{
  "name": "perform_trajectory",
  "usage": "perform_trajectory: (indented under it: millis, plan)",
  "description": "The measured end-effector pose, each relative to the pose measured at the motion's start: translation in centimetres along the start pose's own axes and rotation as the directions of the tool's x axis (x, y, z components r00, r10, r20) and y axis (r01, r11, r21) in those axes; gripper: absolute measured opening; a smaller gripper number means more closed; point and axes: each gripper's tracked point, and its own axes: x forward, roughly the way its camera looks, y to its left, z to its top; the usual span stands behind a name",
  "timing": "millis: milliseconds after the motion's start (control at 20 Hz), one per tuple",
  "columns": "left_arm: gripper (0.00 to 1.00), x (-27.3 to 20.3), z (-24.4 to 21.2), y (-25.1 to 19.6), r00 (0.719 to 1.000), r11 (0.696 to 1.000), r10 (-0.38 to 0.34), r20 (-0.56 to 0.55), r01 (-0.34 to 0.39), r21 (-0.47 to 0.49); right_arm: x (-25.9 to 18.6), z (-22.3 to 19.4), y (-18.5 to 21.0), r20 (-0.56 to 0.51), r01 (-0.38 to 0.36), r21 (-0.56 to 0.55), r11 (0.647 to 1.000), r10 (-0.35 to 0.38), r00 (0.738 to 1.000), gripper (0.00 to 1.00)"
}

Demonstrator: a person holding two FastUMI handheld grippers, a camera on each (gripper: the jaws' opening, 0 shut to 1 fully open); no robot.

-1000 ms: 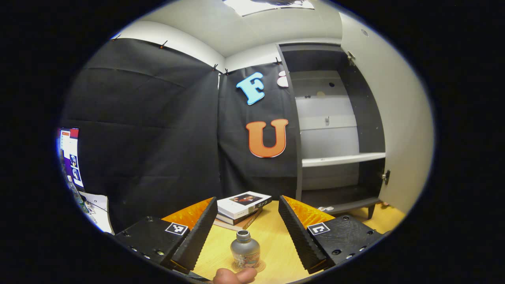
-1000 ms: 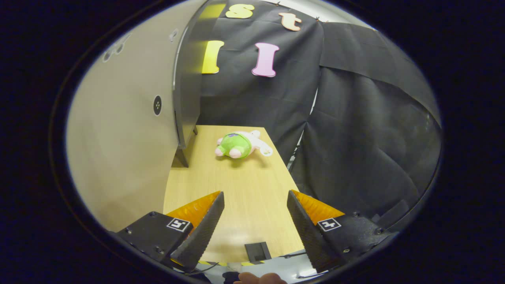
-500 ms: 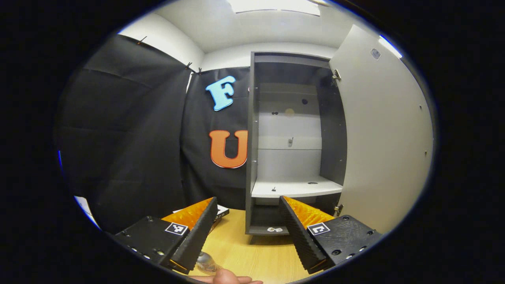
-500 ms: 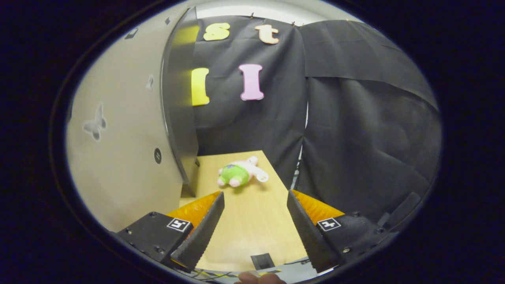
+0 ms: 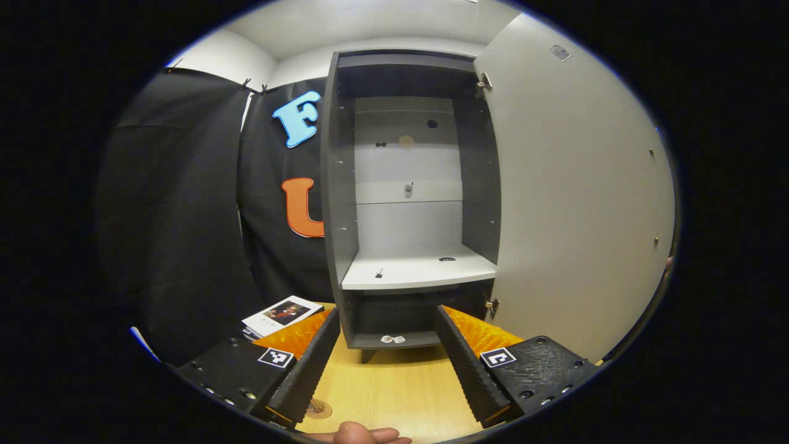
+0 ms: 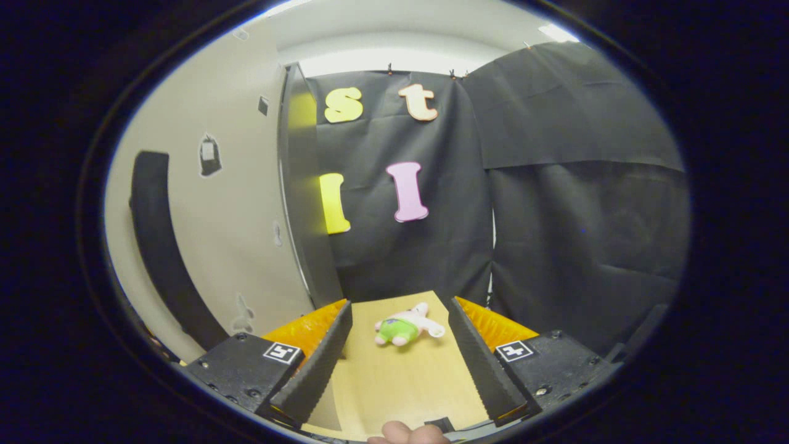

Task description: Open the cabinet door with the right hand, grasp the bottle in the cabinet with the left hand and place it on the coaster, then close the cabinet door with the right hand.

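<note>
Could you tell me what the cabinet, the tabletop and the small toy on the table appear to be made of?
Cabinet: probably laminated board, matt grey frame with pale door and shelf; flat even faces, metal hinges.
Tabletop: light wood or wood-look laminate; faint grain, mild sheen.
Toy: plush fabric, green and pinkish-white; soft rounded limbs.

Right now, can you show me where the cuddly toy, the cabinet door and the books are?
cuddly toy (image 6: 402,326), right gripper view, its green middle.
cabinet door (image 5: 573,203), left gripper view, its pale inner face.
books (image 5: 282,313), left gripper view, the top cover.
</note>
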Motion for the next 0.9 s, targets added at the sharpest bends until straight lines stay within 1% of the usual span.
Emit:
perform_trajectory:
  millis: [100, 200, 300, 350, 400, 450, 500, 600, 650, 700, 750, 800, 850, 900]
  plan:
    - [0.94, 0.2, 0.3, -1.1, 0.999, 0.999, -0.035, -0.008, 0.035, 0.0, -0.6, 0.9, 0.8, 0.021, -0.01, 0.013, 1.0, 0.01, 1.0, 0.99]
    - [0.94, 0.2, 0.8, -1.4, 0.999, 0.999, -0.043, -0.007, 0.043, 0.008, -1.0, 1.3, 1.1, 0.034, -0.016, 0.035, 0.999, 0.015, 0.999, 0.99]
    - [0.94, 0.8, 0.7, -1.4, 0.999, 0.999, -0.044, -0.011, 0.045, 0.014, -1.6, 0.9, 1.2, 0.02, -0.022, 0.054, 0.998, 0.021, 1.0, 0.99]
    - [0.94, 0.9, 0.7, -1.3, 0.999, 0.999, -0.043, -0.01, 0.043, 0.014, -2.1, 0.7, 1.3, 0.014, -0.033, 0.068, 0.997, 0.032, 0.999, 0.95]
    - [0.94, 1.0, 0.7, -1.3, 0.999, 0.999, -0.045, -0.013, 0.045, 0.01, -2.6, 0.8, 1.6, 0.014, -0.044, 0.078, 0.996, 0.043, 0.999, 0.95]
    - [0.94, 1.0, 0.6, -1.3, 0.999, 0.999, -0.045, -0.017, 0.045, 0.008, -3.3, 1.0, 1.8, 0.019, -0.056, 0.086, 0.995, 0.055, 0.998, 0.99]
    - [0.94, 1.1, 0.6, -1.2, 0.999, 0.999, -0.045, -0.014, 0.045, 0.007, -4.0, 1.1, 2.1, 0.027, -0.07, 0.088, 0.994, 0.067, 0.997, 0.99]
    - [0.94, 1.3, 0.6, -1.2, 0.999, 0.999, -0.05, -0.017, 0.05, 0.008, -5.1, 1.5, 3.2, 0.048, -0.099, 0.078, 0.992, 0.095, 0.994, 0.99]
    - [0.94, 1.5, 0.4, -1.3, 0.998, 0.998, -0.054, -0.019, 0.055, 0.008, -5.3, 1.6, 4.1, 0.054, -0.118, 0.066, 0.991, 0.115, 0.992, 0.95]
    - [0.94, 1.5, 0.5, -1.3, 0.998, 0.998, -0.057, -0.019, 0.057, 0.009, -5.5, 1.2, 5.2, 0.05, -0.14, 0.044, 0.989, 0.138, 0.989, 0.95]
    - [0.94, 1.5, 0.5, -1.2, 0.998, 0.998, -0.057, -0.015, 0.057, 0.01, -5.9, 1.4, 5.3, 0.056, -0.126, 0.015, 0.992, 0.125, 0.991, 0.94]
    - [0.94, 1.5, 0.5, -1.2, 0.998, 0.998, -0.06, -0.014, 0.06, 0.009, -5.8, 1.6, 5.5, 0.073, -0.126, -0.005, 0.992, 0.126, 0.989, 0.98]
    - [0.95, 1.3, 0.7, -1.2, 0.998, 0.998, -0.057, -0.006, 0.057, 0.007, -7.1, 2.0, 6.2, 0.077, -0.135, -0.008, 0.991, 0.135, 0.988, 0.98]
    - [0.94, 1.2, 0.8, -1.0, 0.998, 0.998, -0.055, 0.002, 0.055, 0.007, -7.2, 1.7, 6.5, 0.069, -0.148, -0.002, 0.989, 0.148, 0.987, 0.98]
